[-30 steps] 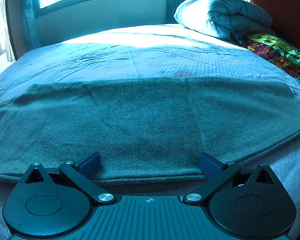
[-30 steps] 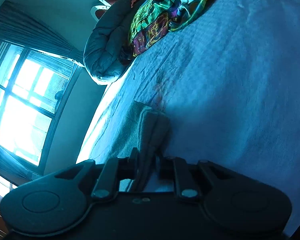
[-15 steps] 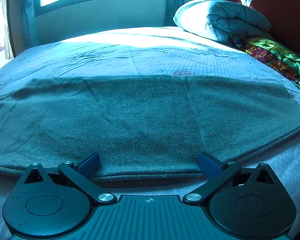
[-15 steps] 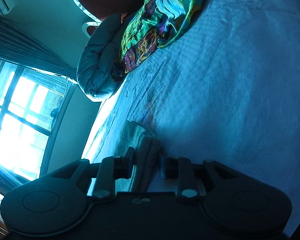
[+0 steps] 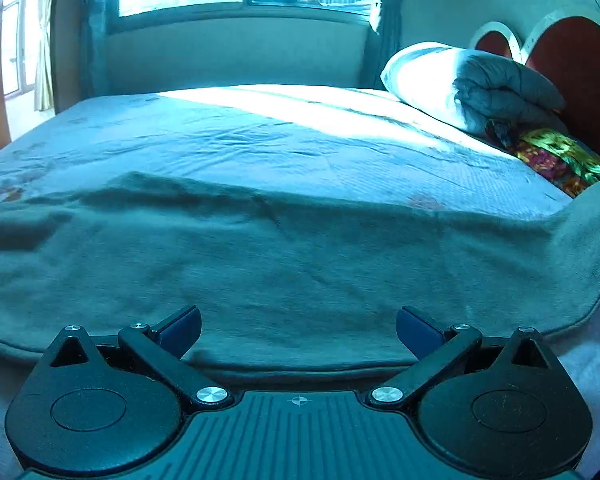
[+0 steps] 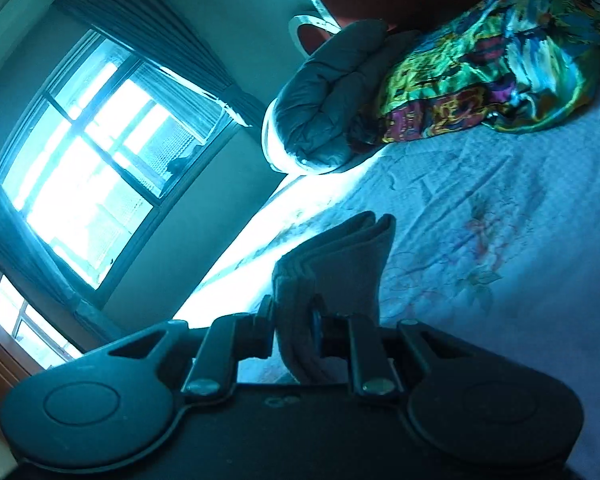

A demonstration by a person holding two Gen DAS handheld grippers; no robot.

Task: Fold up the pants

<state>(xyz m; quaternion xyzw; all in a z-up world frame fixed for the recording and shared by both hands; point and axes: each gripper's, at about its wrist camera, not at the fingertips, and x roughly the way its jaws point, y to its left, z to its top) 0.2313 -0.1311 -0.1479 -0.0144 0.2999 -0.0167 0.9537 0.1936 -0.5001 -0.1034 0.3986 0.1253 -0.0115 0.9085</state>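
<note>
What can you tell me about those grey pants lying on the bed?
The pants look like soft, fuzzy grey-green fleece with a stitched hem along the near edge. They lie spread wide and mostly flat across the patterned bedsheet, slightly rumpled at the far edge. Their right end rises off the bed, bunched in layers and pinched in the right tongs. The left tongs sit open at the near hem, gripping nothing.
</note>
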